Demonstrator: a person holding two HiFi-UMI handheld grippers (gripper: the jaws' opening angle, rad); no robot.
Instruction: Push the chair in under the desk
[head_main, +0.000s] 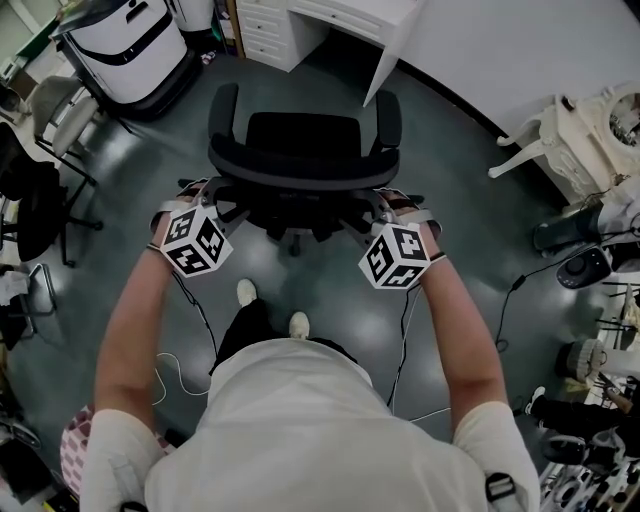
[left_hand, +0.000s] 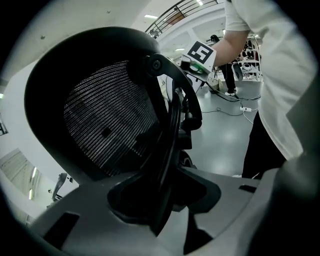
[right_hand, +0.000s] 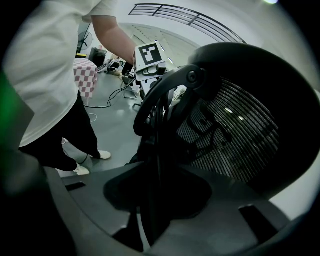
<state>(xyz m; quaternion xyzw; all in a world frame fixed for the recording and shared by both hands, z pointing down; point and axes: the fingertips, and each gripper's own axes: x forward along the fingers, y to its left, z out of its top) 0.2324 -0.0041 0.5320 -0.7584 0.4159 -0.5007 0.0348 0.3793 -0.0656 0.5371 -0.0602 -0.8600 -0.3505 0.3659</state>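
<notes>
1. Left gripper (left_hand: 161, 207): jaws clamped on the left edge of the backrest (head_main: 300, 165), marker cube uppermost.
2. Chair (head_main: 303, 135): stands on the grey floor (head_main: 470, 230), seat facing the white desk (head_main: 390, 50). It sits just short of the desk's opening and is not under it. The person stands directly behind the backrest.
3. Right gripper (right_hand: 152, 200): jaws clamped on the right edge of the backrest, level with the left gripper.
</notes>
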